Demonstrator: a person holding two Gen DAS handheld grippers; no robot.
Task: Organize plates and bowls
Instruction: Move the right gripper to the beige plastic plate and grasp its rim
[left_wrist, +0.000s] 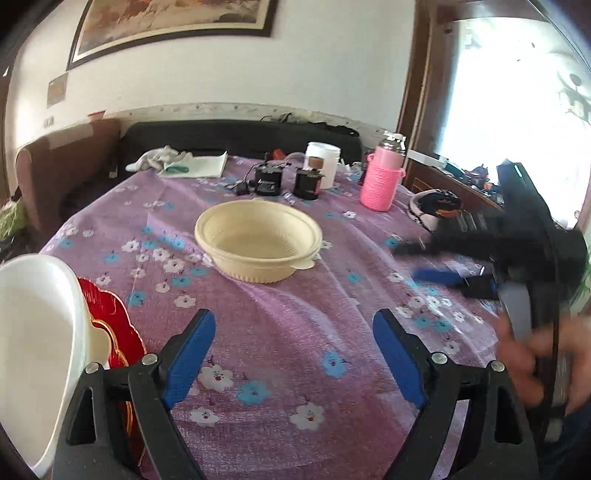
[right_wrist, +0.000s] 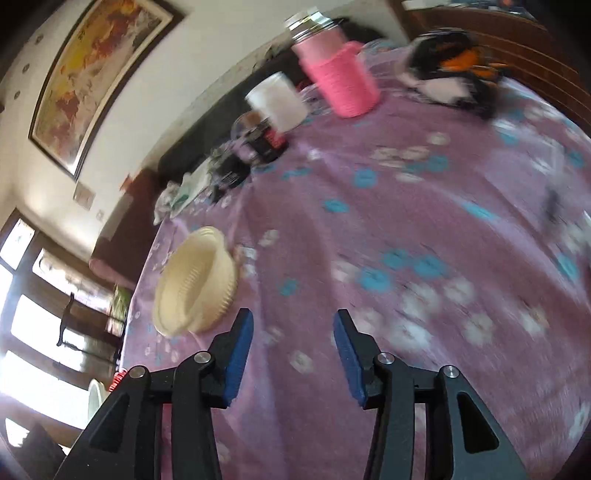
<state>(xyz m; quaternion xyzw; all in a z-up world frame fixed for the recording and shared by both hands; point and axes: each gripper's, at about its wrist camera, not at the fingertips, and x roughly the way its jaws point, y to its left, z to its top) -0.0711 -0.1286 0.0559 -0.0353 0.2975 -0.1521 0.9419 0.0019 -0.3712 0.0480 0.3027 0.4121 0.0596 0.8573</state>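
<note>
The cream plastic bowl (left_wrist: 256, 242) sits mid-bench on the purple floral cloth (left_wrist: 303, 332). The left gripper (left_wrist: 293, 334) fingers stand wide apart, empty; a white bowl (left_wrist: 40, 343) on a red plate (left_wrist: 110, 325) lies near left. The right gripper (right_wrist: 293, 332) fingers are partly open, holding nothing.

My fingers (left_wrist: 194, 350) are blue on black arms. The desk (left_wrist: 295, 332) under me wears a purple cloth strewn with white and turquoise flowers. Mid-frame sits a cream bowl (left_wrist: 256, 242) with ribbed sides. At lower left a white bowl (left_wrist: 37, 332) overlaps a red plate (left_wrist: 110, 325) edged in gold. At upper right stands a bottle (left_wrist: 382, 181) in a pink knitted sleeve.
</note>
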